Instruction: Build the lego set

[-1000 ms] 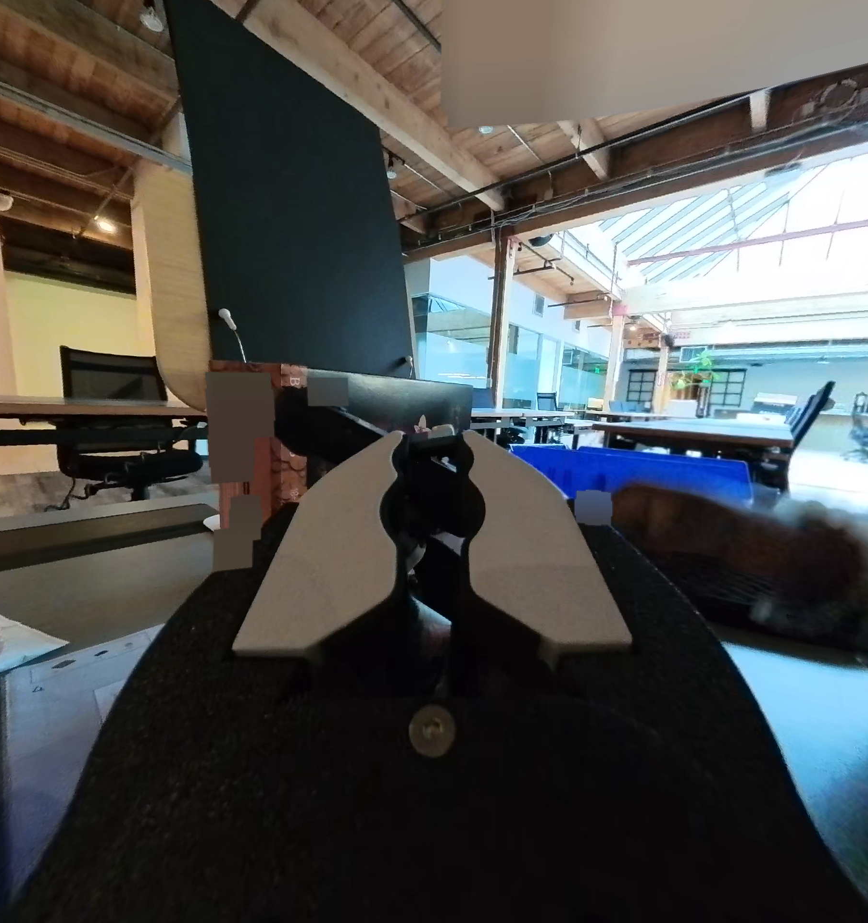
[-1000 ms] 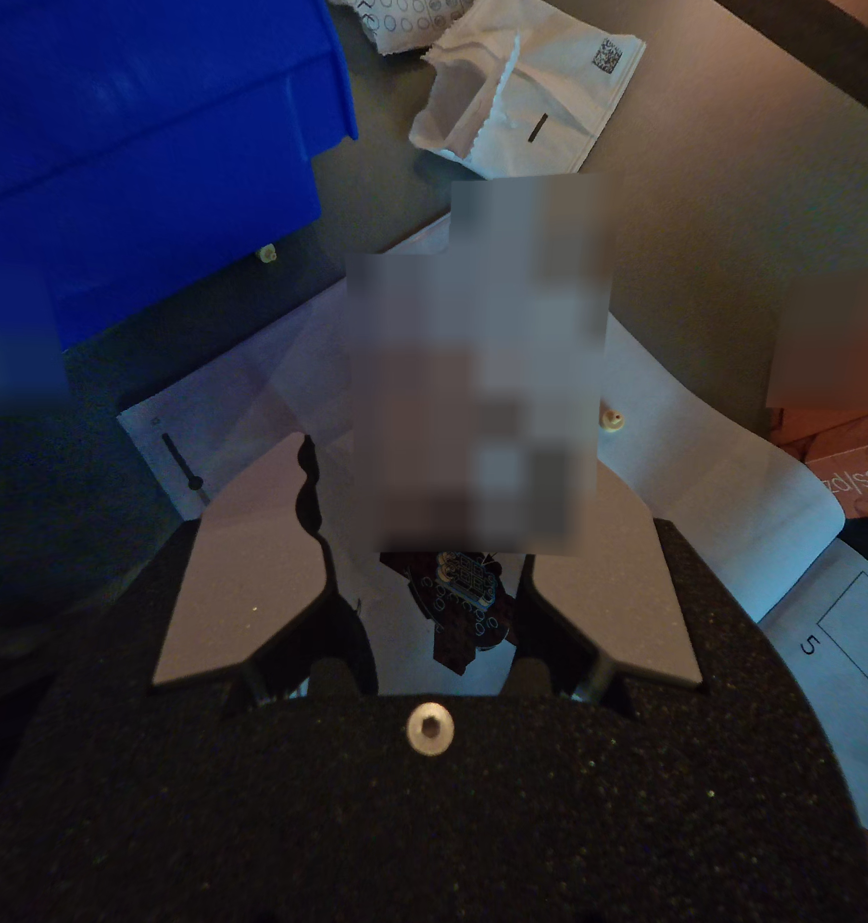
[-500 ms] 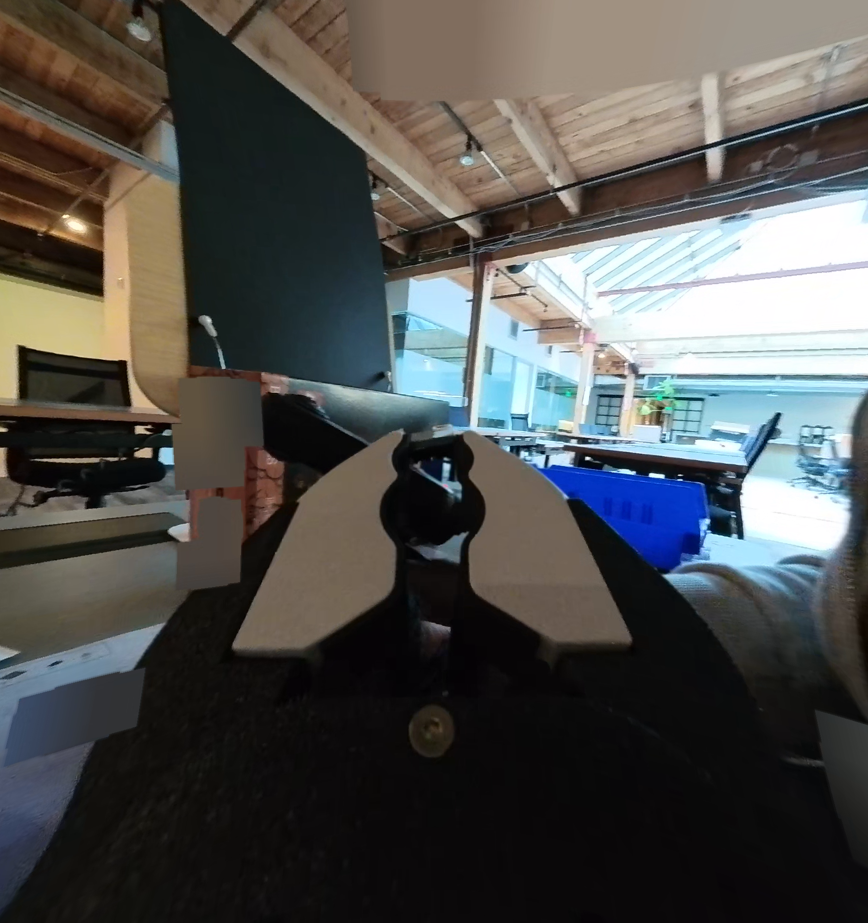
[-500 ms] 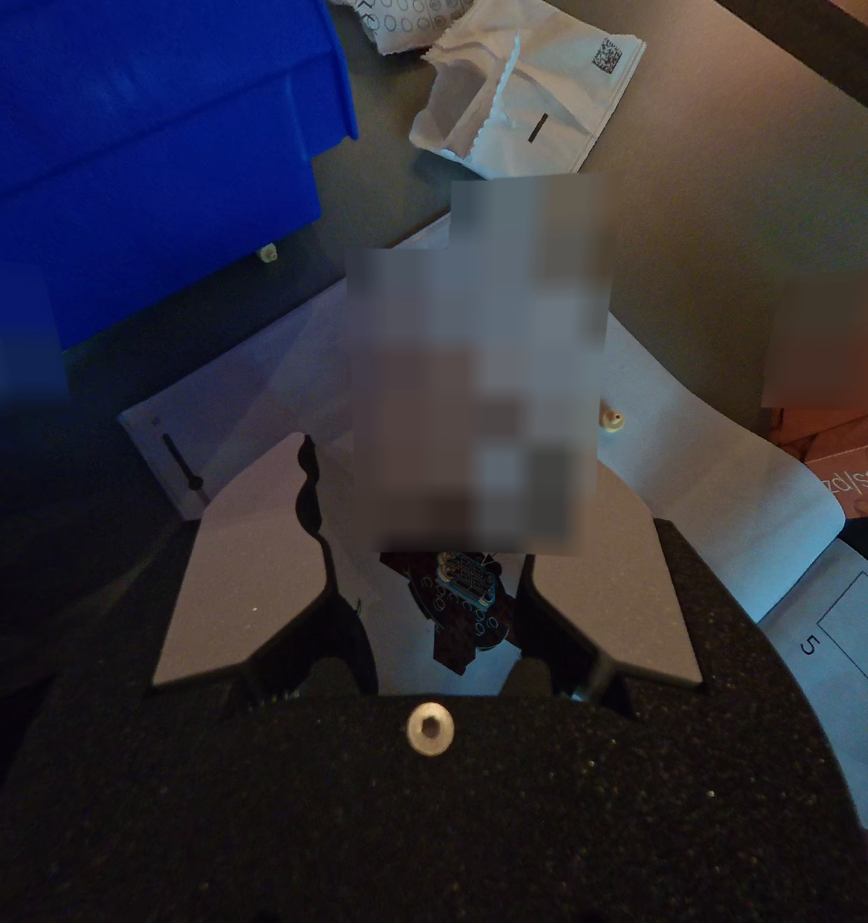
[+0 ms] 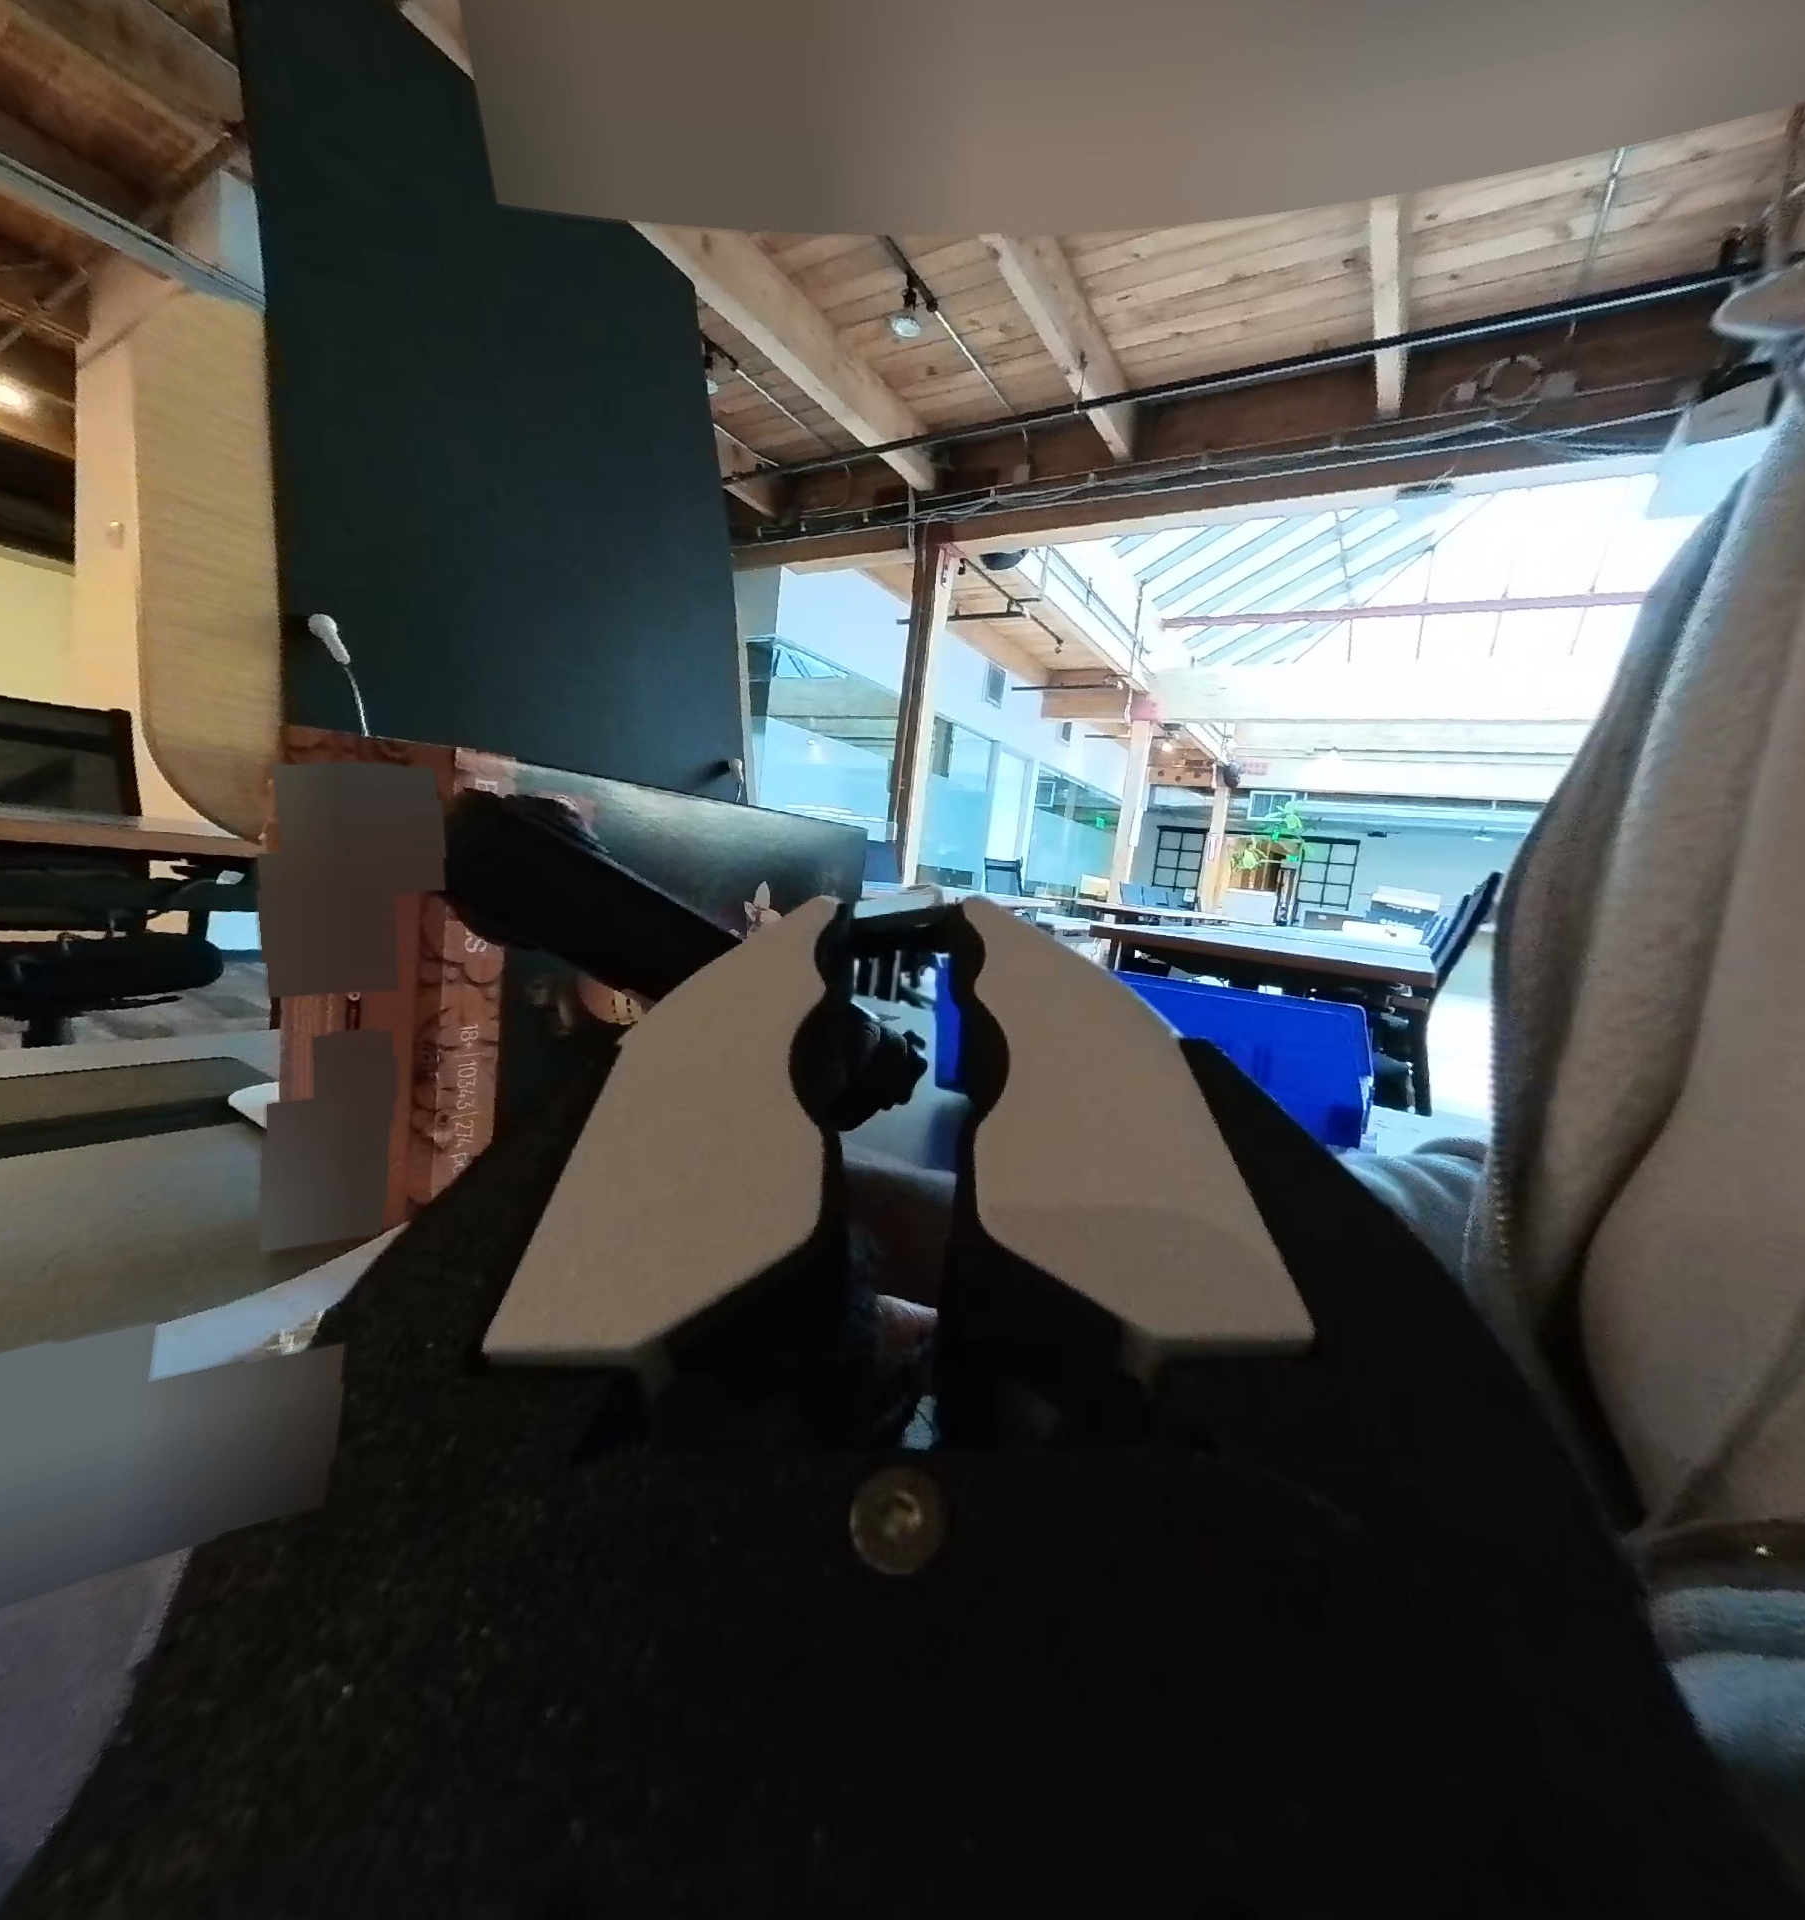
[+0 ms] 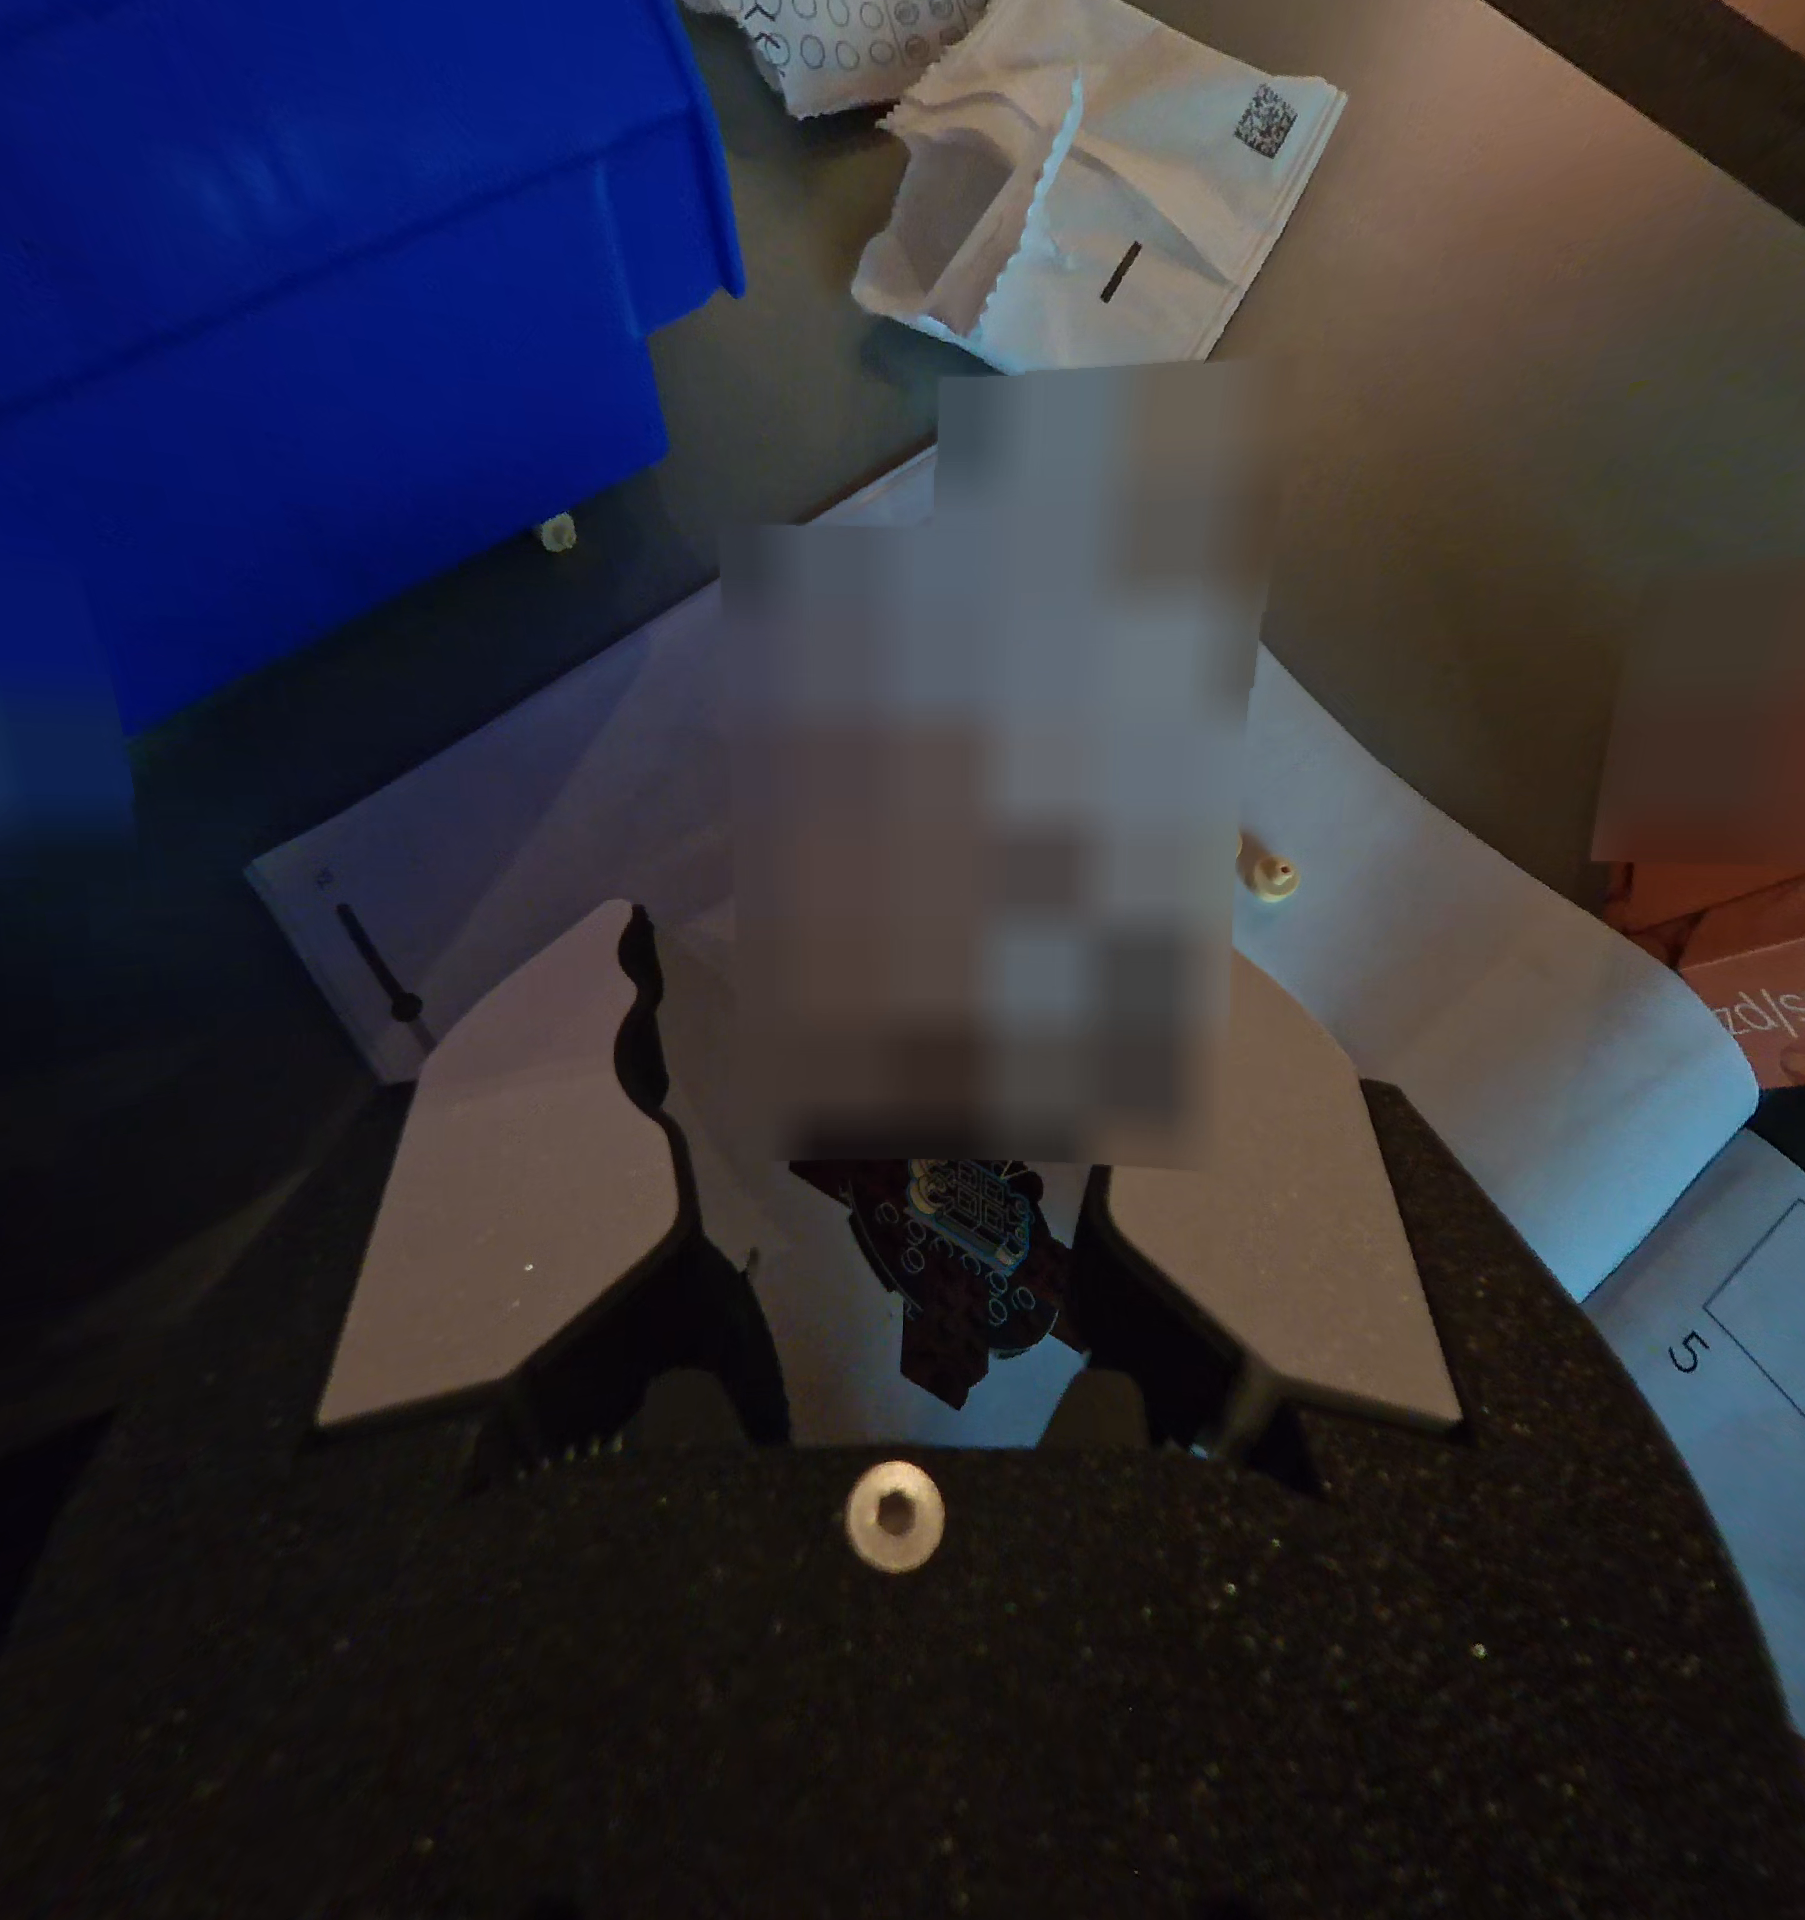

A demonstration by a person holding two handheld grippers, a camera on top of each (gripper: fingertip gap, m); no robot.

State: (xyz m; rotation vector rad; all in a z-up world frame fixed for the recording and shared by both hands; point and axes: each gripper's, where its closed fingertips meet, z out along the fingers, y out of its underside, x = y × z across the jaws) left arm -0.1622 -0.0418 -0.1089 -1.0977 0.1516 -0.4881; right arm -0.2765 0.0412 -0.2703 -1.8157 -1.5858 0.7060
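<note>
Left wrist view: left gripper (image 5: 898,914) raised off the table and looking out level across the room. Its jaws are drawn nearly together on a small black piece (image 5: 867,1060). The piece sits in the round notch between the fingers, and a flat dark edge spans the tips. Both pads appear to bear on it. A black bar (image 5: 586,914) slants away to the upper left of the fingers; I cannot tell whether it belongs to the held piece. Behind it stands a brown printed box (image 5: 441,1039), with a tall dark panel (image 5: 482,468) above. A grey sleeve (image 5: 1656,935) fills the right edge, and a blue bin (image 5: 1241,1049) shows at centre right.

Right wrist view: right gripper (image 6: 934,925) points down at a white printed sheet (image 6: 1449,987). Its fingers (image 6: 524,1195) are spread wide and grip nothing. A mosaic patch covers the space between the tips. Low between the finger bases, a dark reddish-brown studded piece (image 6: 971,1278) shows on the sheet. A small cream part (image 6: 1267,878) lies just right of the patch. A torn white paper bag (image 6: 1085,208) sits at top centre, and the bin fills the upper left.
</note>
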